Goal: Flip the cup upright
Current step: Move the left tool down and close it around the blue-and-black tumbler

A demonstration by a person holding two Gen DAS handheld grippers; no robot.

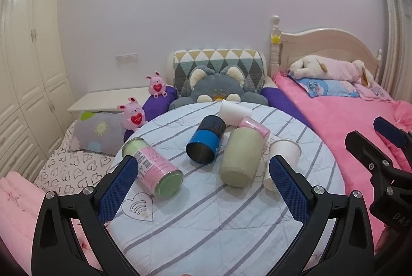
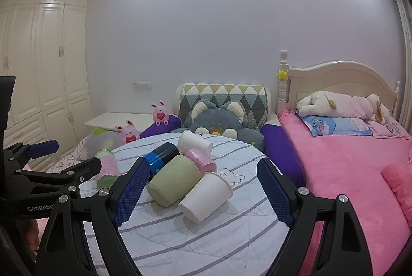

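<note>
Several cups lie on their sides on a round striped table (image 1: 219,219): a pink-and-green glass cup (image 1: 154,168), a blue-and-black metal cup (image 1: 206,138), a pale green cup (image 1: 240,157), a pink cup (image 1: 255,125) and two white paper cups (image 1: 283,155) (image 1: 233,111). My left gripper (image 1: 203,188) is open and empty, hovering before them. My right gripper (image 2: 203,188) is open and empty, with the green cup (image 2: 175,177) and the near white cup (image 2: 206,196) between its fingers' line of sight. The blue cup (image 2: 161,160) and glass cup (image 2: 108,168) lie to the left.
Behind the table are a grey cat cushion (image 1: 219,88), pink bunny toys (image 1: 132,112) and a patterned bolster (image 1: 219,62). A pink bed (image 2: 347,173) with a plush dog (image 2: 342,103) is on the right. White wardrobes (image 1: 25,70) line the left wall.
</note>
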